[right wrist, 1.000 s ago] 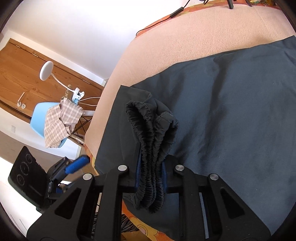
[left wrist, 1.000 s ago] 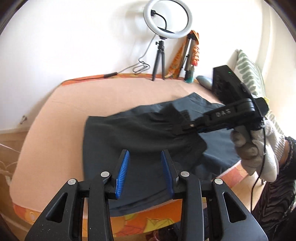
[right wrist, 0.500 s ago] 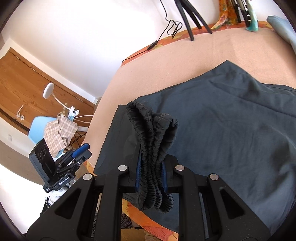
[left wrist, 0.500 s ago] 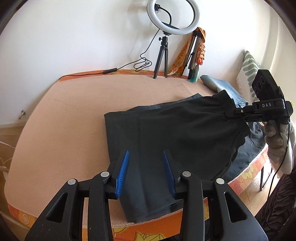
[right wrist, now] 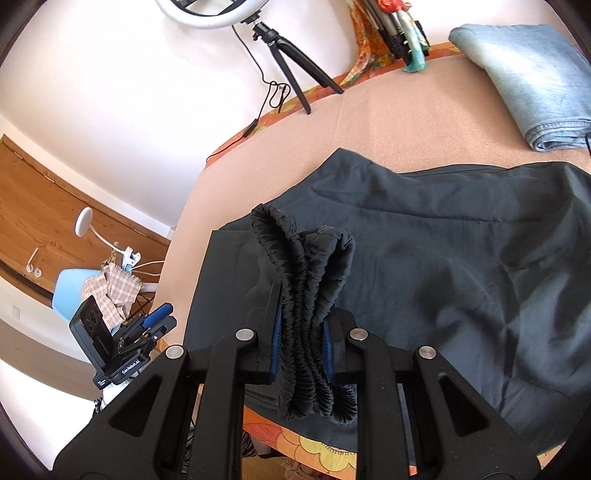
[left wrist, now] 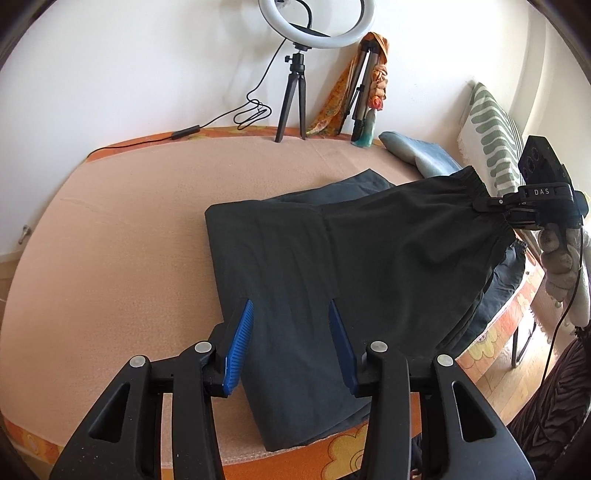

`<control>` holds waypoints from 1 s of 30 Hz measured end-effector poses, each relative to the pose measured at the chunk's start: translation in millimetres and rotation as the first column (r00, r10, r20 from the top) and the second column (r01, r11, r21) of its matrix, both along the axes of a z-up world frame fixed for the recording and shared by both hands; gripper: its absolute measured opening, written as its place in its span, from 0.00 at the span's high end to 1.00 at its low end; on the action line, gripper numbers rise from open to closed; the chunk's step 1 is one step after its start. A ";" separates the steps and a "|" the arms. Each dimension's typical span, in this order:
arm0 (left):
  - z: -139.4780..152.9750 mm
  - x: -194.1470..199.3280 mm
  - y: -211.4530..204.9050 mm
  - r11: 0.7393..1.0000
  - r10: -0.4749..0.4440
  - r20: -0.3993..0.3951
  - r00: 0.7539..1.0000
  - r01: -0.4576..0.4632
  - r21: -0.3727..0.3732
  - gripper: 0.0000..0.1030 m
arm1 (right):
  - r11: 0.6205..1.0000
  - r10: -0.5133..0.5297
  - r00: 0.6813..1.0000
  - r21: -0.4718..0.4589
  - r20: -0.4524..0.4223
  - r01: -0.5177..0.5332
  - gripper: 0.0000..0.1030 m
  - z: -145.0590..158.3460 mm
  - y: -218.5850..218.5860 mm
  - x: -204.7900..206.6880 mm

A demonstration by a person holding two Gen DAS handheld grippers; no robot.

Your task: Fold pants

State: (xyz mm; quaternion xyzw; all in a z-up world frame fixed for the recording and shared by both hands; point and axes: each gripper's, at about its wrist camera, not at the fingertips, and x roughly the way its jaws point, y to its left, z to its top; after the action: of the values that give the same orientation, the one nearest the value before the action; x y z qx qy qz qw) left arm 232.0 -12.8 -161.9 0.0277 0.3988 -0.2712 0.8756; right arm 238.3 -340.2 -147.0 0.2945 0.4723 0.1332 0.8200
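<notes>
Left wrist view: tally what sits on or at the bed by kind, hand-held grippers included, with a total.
Dark pants: 1
Folded blue jeans: 1
Ring light on tripod: 1
Striped cushion: 1
Hand-held grippers: 2, left hand-held gripper open, right hand-held gripper shut on the waistband
Total: 6

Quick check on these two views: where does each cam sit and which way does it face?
Left wrist: sits on the open left hand-held gripper, facing the wall across the dark pants; shows the gloved right hand and right hand-held gripper.
Right wrist: sits on the right hand-held gripper, shut on the waistband, facing the bed's left end; no hand is visible.
Shared: pants, ring light, folded jeans.
</notes>
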 end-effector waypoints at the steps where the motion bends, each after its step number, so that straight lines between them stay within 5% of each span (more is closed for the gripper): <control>1: -0.6 0.1 -2.7 1.000 -0.004 -0.001 1.000 0.004 0.004 0.59 | 1.000 -0.016 1.000 0.004 -0.001 0.016 0.82 0.5 -8.6 -2.1; 20: -17.1 5.4 -32.7 0.998 -0.036 -0.135 0.990 0.029 -0.058 0.50 | 0.963 -0.268 0.962 0.014 -0.050 0.269 0.82 -4.3 -134.5 -45.5; 30: -26.6 4.1 -46.3 0.995 -0.059 -0.199 0.978 0.042 -0.092 0.50 | 0.910 -0.410 0.906 0.017 -0.104 0.414 0.81 -33.1 -193.1 -71.4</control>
State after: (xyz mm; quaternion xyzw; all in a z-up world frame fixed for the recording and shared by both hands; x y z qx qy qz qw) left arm 236.1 -59.2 -188.5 -0.0283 0.4724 -0.3119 0.8239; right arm 166.9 -533.3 -180.0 0.4096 0.4366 -0.0484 0.7995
